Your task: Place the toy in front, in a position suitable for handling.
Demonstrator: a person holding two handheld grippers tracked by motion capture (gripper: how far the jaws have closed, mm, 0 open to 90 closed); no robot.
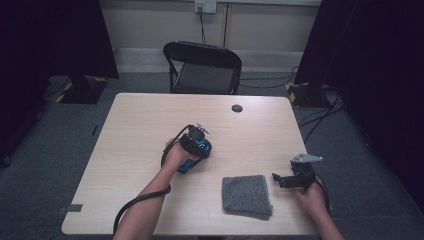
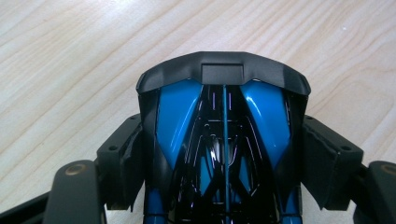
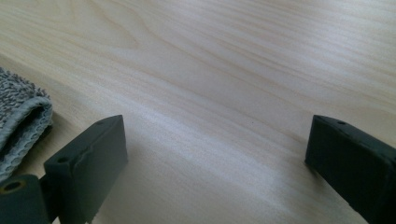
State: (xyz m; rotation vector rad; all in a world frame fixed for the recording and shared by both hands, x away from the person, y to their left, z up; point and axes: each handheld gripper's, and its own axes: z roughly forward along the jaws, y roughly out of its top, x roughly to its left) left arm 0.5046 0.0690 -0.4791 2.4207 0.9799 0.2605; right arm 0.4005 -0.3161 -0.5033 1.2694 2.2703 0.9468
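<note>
Gripping a glossy blue-and-black plastic toy car (image 2: 224,140) at mid-desk, the left tongs (image 2: 224,154) were closed on its sides; the right tongs (image 3: 215,154) stood wide open, empty, beside a grey folded cloth (image 1: 246,196). The slick shell could slip.

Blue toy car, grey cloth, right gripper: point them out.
blue toy car (image 2: 224,140), left gripper view, glossy roof.
grey cloth (image 1: 246,196), high view, middle.
right gripper (image 3: 215,158), right gripper view, midway between its open jaws.
</note>
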